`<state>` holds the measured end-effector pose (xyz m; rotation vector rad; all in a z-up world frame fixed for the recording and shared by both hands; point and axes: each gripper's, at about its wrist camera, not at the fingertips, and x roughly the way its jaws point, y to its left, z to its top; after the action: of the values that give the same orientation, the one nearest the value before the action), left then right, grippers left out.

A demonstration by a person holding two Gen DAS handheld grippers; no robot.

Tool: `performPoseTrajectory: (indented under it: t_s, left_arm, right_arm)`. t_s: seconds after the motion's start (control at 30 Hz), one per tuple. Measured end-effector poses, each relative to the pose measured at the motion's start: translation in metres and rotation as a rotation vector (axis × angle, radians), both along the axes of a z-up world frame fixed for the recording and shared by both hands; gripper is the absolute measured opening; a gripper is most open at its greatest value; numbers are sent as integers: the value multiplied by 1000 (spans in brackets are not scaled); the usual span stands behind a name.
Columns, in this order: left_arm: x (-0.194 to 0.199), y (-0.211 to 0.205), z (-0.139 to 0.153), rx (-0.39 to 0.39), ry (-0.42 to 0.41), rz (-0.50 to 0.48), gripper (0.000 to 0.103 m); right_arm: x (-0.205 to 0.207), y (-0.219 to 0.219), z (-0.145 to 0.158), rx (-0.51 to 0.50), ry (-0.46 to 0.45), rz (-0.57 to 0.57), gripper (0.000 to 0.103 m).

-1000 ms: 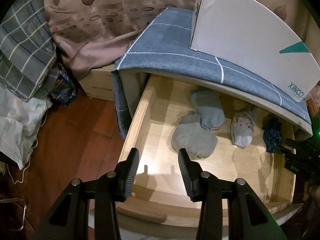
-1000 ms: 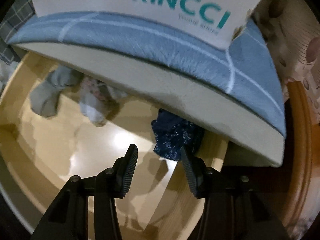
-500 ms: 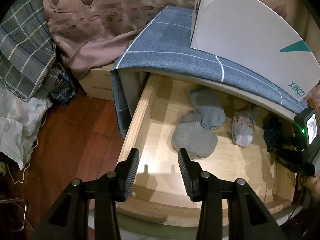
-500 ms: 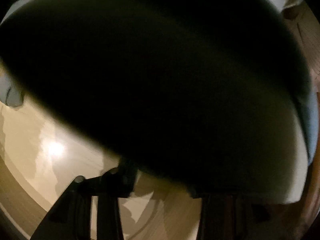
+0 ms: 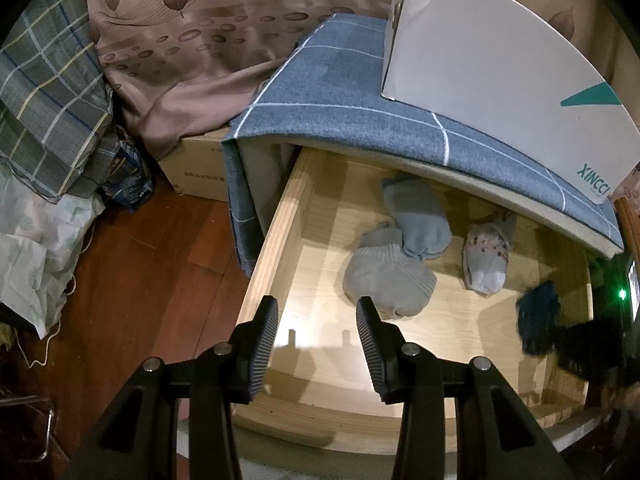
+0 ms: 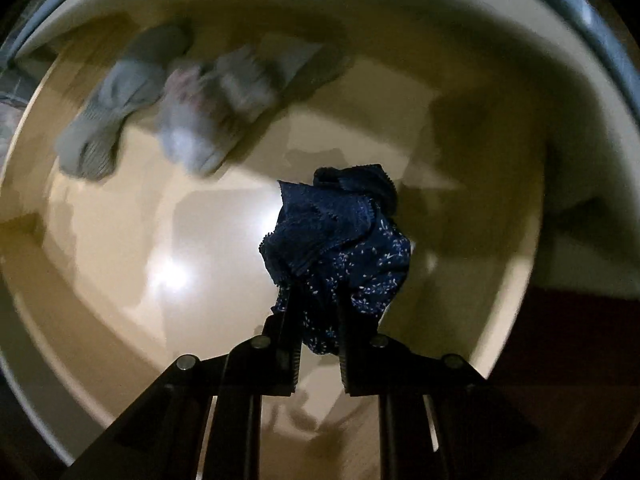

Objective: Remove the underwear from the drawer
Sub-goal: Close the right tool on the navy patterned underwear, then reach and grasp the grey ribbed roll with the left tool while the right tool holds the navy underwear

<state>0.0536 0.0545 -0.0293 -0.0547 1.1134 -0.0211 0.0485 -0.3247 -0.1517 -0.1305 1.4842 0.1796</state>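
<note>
The right tool (image 6: pixel 318 334) has squeezed tight on the dark blue underwear (image 6: pixel 340 236), at the right side of the open drawer (image 5: pixel 276 240); the left tool (image 5: pixel 318 344) hangs open and empty over the near edge; grey socks (image 5: pixel 400 264) lie farther in.

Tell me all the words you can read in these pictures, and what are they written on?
"XINCCI": teal letters near the lower corner of the white box that stands on top of the blue checked cloth, seen in the left wrist view.
Small dark print on the side of the brown cardboard box on the floor: too small to read.
The dark blue packet beside the plaid bedding: markings too blurred to read.
The right wrist view shows no words.
</note>
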Motion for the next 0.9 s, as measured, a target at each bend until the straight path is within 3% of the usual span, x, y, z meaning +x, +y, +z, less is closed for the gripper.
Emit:
performPoseTrajectory:
  t_s: [0.23, 0.4, 0.7, 0.83, 0.9]
  left_arm:
    - [1, 2, -1, 2, 4, 0, 41]
    - [2, 1, -1, 4, 8, -1, 41]
    - [1, 0, -2, 4, 11, -1, 41]
    - [1, 0, -2, 6, 12, -3, 41]
    - [1, 1, -3, 9, 13, -5, 41]
  right_arm:
    - [-43, 16, -9, 98, 202, -83, 14]
    - [-72, 20, -15, 100, 260, -113, 18]
    - [-91, 23, 10, 103, 206, -162, 36]
    - [-88, 14, 18, 71, 150, -199, 54]
    - [-85, 13, 15, 45, 133, -217, 57]
